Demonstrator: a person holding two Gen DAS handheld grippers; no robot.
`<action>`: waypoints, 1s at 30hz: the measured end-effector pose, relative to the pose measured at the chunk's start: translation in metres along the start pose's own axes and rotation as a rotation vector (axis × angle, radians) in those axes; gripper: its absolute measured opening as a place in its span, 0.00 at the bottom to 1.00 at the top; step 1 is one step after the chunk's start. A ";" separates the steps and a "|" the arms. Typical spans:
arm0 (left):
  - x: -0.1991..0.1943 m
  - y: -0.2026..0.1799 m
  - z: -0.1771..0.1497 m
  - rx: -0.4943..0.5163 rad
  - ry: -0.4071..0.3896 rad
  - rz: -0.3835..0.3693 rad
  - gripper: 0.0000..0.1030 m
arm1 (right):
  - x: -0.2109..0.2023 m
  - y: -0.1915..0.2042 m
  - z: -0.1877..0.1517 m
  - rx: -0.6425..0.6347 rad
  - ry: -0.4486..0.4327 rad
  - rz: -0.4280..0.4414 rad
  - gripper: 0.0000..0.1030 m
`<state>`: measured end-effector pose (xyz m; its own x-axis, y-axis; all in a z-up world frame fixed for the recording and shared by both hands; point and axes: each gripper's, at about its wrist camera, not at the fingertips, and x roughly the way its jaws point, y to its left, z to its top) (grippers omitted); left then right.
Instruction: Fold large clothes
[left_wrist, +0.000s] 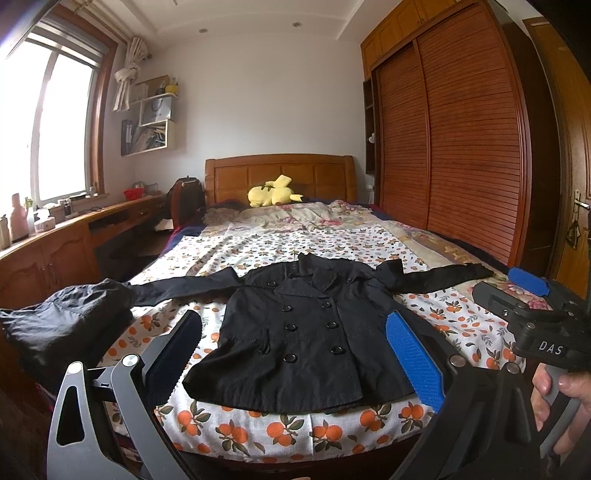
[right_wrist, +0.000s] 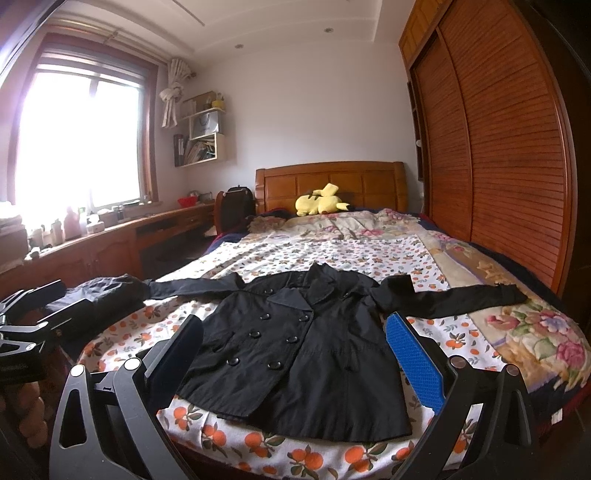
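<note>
Bedroom with a bed (left_wrist: 258, 432) under an orange-print sheet, window and desk off past the left finger, wooden wardrobe (left_wrist: 454, 147) past the right one. Going left to right: a dark bundle of clothing (left_wrist: 62, 325) sits at the bed's near-left corner, outside the left finger of the left gripper (left_wrist: 295, 354), probably set aside as done or waiting. Black double-breasted coat (left_wrist: 295, 332) lies flat, buttons up, collar away from the cameras, hem toward them, both sleeves stretched straight out sideways; that spread layout reads as prep for folding. In both wrist views the coat body fills the gap between the fingers, sleeves running out beyond each fingertip. Yellow plush (left_wrist: 273, 192) far ahead of the fingertips by the headboard, not involved. Right gripper (right_wrist: 295, 362) likewise hangs over the near edge of the bed facing the coat. Both pairs of fingers are spread wide and hold nothing, apart from the fabric. Judgement: no fold made yet; likely first move is pinching a sleeve or shoulder edge to bring it inward. Thin cloth may slip or bunch.
</note>
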<state>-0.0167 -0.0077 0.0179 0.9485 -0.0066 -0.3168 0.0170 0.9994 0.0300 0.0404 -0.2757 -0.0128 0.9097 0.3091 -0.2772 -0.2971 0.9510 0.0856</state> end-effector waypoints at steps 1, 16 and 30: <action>0.000 0.000 0.000 0.000 0.001 0.000 0.98 | 0.000 0.000 0.000 0.000 -0.001 0.000 0.93; 0.007 0.002 -0.002 -0.002 0.007 0.001 0.98 | 0.000 0.001 0.000 0.001 0.000 0.001 0.93; 0.007 0.003 -0.005 -0.004 0.000 -0.002 0.98 | 0.000 0.000 0.000 0.001 -0.001 -0.001 0.93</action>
<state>-0.0111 -0.0043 0.0111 0.9485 -0.0090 -0.3166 0.0181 0.9995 0.0256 0.0400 -0.2758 -0.0126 0.9103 0.3081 -0.2763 -0.2958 0.9513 0.0864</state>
